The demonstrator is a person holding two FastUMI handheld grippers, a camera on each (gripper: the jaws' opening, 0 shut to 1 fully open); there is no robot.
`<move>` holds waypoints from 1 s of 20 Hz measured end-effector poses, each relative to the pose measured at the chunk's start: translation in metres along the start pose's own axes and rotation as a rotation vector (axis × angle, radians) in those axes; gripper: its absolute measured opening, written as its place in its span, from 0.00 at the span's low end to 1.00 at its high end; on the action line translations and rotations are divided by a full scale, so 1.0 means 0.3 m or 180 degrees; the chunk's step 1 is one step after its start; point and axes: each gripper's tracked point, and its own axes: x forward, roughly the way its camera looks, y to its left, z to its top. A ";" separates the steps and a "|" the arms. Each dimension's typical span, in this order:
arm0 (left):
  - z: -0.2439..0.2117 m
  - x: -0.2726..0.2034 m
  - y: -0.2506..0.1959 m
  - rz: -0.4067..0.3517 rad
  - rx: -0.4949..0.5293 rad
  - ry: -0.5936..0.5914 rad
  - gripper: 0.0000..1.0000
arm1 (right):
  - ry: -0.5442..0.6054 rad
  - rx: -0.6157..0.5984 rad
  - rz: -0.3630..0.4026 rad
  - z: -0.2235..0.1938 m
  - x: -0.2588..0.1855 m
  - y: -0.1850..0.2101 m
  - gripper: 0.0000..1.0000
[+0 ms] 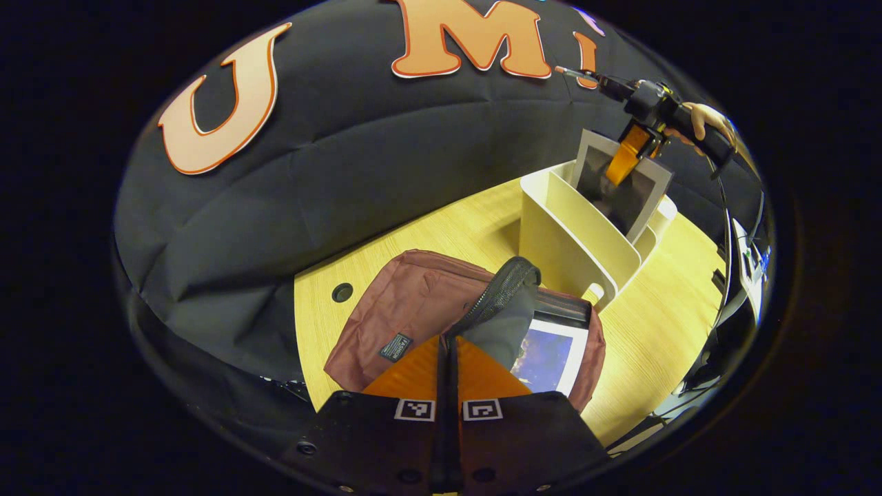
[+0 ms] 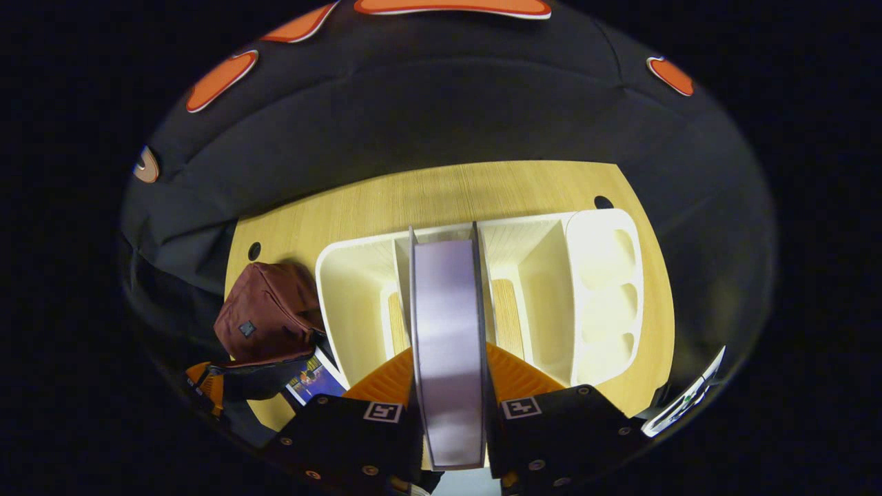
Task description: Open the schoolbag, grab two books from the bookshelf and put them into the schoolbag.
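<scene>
The maroon schoolbag (image 1: 413, 303) lies on the wooden table, its mouth held up. My left gripper (image 1: 448, 339) is shut on the bag's zippered flap (image 1: 499, 296), lifting it. Inside the open bag lies a book with a blue cover (image 1: 548, 355). The white bookshelf (image 1: 565, 238) stands just behind the bag. My right gripper (image 1: 623, 164) is shut on a second book (image 1: 637, 200), upright with its lower part still in a middle slot. In the right gripper view that book (image 2: 448, 324) runs edge-on between the right gripper (image 2: 449, 355) fingers, above the bookshelf (image 2: 355, 303), with the schoolbag (image 2: 265, 310) at left.
A hand (image 1: 710, 118) holds the right gripper. The table (image 1: 661, 324) has round cable holes (image 1: 342, 292) near its back edge. Equipment and cables (image 1: 747, 262) sit past the table's right edge. The bookshelf's right end has a pocketed compartment (image 2: 606, 289).
</scene>
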 end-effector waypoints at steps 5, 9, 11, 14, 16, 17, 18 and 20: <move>0.005 -0.011 -0.008 -0.0040 0.0024 -0.0018 0.01 | -0.0404 0.0095 0.0059 0.085 -0.219 0.002 0.37; 0.007 -0.002 -0.004 -0.0038 0.0053 -0.0012 0.01 | -0.0786 0.0216 0.0256 0.124 -0.423 0.026 0.37; 0.007 -0.003 -0.005 -0.0046 0.0070 -0.0019 0.01 | -0.0905 0.0278 0.0432 0.089 -0.514 0.043 0.37; 0.008 -0.007 -0.003 -0.0041 0.0075 -0.0022 0.01 | -0.1057 0.0439 0.0734 0.006 -0.567 0.081 0.37; 0.011 -0.014 -0.009 -0.0054 0.0079 -0.0032 0.01 | -0.1106 0.0628 0.1055 -0.068 -0.590 0.121 0.37; 0.015 -0.015 -0.011 -0.0062 0.0081 -0.0046 0.01 | -0.1115 0.0729 0.1188 -0.112 -0.588 0.139 0.37; 0.015 -0.018 -0.014 -0.0062 0.0083 -0.0050 0.01 | -0.1113 0.0828 0.1298 -0.159 -0.571 0.152 0.36; 0.014 -0.025 -0.018 -0.0060 0.0075 -0.0056 0.01 | -0.1071 0.1081 0.1478 -0.250 -0.524 0.173 0.36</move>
